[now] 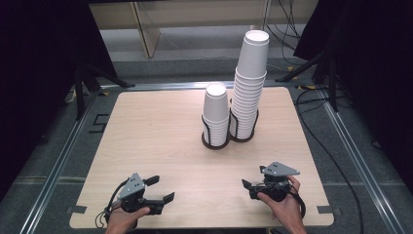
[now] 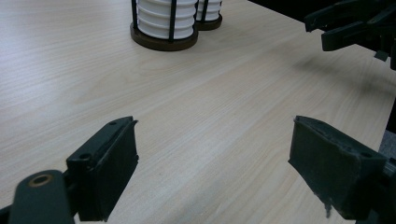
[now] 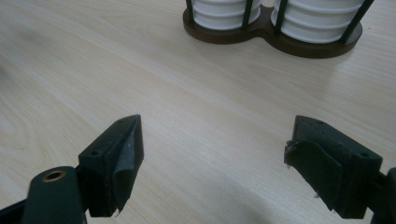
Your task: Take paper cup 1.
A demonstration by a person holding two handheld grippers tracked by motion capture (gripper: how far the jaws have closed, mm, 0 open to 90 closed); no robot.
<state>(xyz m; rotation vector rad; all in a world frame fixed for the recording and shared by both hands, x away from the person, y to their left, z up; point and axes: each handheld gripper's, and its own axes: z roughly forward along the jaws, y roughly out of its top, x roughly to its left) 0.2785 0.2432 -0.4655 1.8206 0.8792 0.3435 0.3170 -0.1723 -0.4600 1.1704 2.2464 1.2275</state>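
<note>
On the near edge of the pale wood-grain table (image 1: 160, 136), I hold my left gripper (image 1: 160, 187) low over the surface, its two black jaws standing apart with bare laminate between them. Seen from the left gripper view, each jaw is a blocky, angular wedge of matte dark plastic faced with a flat, slightly frayed rubber pad; a brass-coloured eyelet sits in the nearer arm. My right gripper (image 1: 249, 185) rests at the opposite near corner, topped by a grey three-cornered plate, and its jaws likewise stand apart and hold nothing; in the right gripper view, the pads show a wrinkled, peeling edge. Both of my hands grasp the gripper bodies from below, with thin black cables trailing off. Toward the middle of the table, well apart from both grippers, stands a dark holder (image 1: 229, 141) formed of two joined round bases with thin upright black wire bars. Its left ring carries the shorter stack of cups (image 1: 216, 114), and its right ring carries the taller stack of cups (image 1: 249, 83); both are smooth white paper cones, nested upside down so that their rolled rims form close horizontal ridges. From the left gripper view, the right gripper (image 2: 348, 28) appears as a dark angular shape at upper right.
</note>
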